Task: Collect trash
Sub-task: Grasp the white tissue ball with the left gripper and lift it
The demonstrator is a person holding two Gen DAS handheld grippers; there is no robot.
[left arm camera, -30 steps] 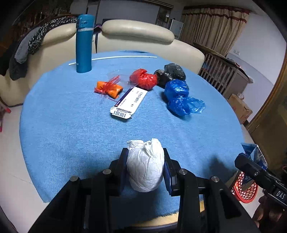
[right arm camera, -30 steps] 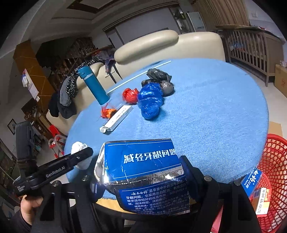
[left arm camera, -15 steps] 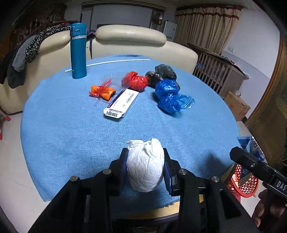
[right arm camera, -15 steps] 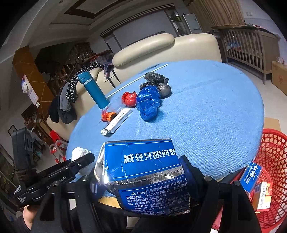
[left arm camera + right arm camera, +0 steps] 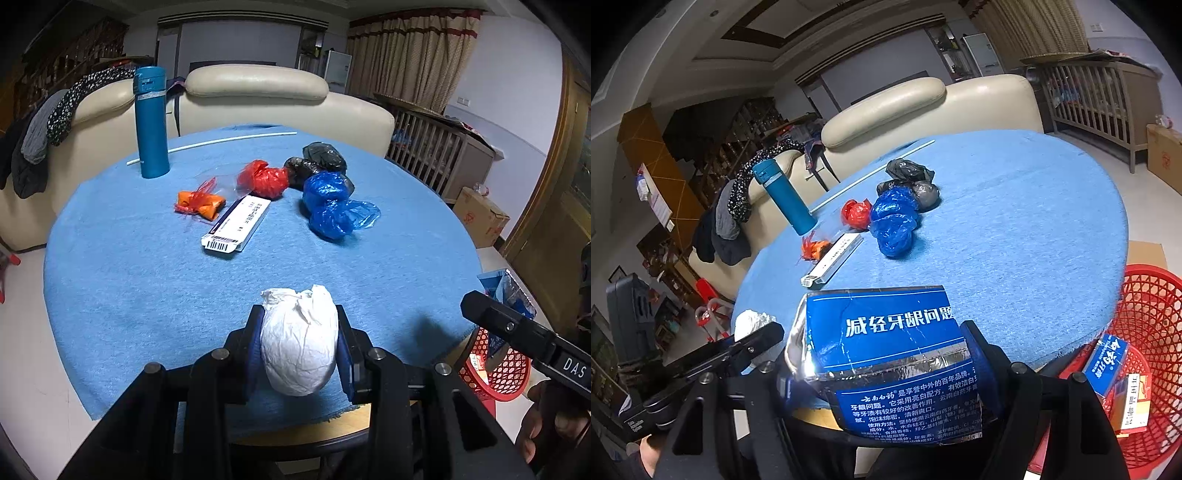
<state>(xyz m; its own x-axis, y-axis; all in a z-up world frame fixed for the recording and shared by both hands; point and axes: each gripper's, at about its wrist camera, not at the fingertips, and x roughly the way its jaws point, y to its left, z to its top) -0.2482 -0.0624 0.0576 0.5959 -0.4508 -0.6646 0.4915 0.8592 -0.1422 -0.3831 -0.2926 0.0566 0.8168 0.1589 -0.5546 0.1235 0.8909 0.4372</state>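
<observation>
My left gripper (image 5: pixel 300 334) is shut on a white crumpled paper ball (image 5: pixel 300 343), held over the near edge of the round blue-covered table (image 5: pixel 147 280). My right gripper (image 5: pixel 882 354) is shut on a flattened blue toothpaste box (image 5: pixel 894 354), held off the table's near edge beside a red mesh basket (image 5: pixel 1156 332) that holds two small boxes (image 5: pixel 1108 365). On the table lie a blue bag (image 5: pixel 332 206), a red bag (image 5: pixel 264 179), black bags (image 5: pixel 317 162), an orange wrapper (image 5: pixel 199 199) and a long white box (image 5: pixel 238 223).
A teal flask (image 5: pixel 151 122) and a white rod (image 5: pixel 221 142) sit at the table's far side. A cream sofa (image 5: pixel 258 96) with clothes draped on it stands behind. A cardboard box (image 5: pixel 480 218) and a wooden crib are at the right.
Both grippers have drawn back and risen slightly from the table while keeping their loads. The table items look farther away and the basket shows more in the right wrist view.
</observation>
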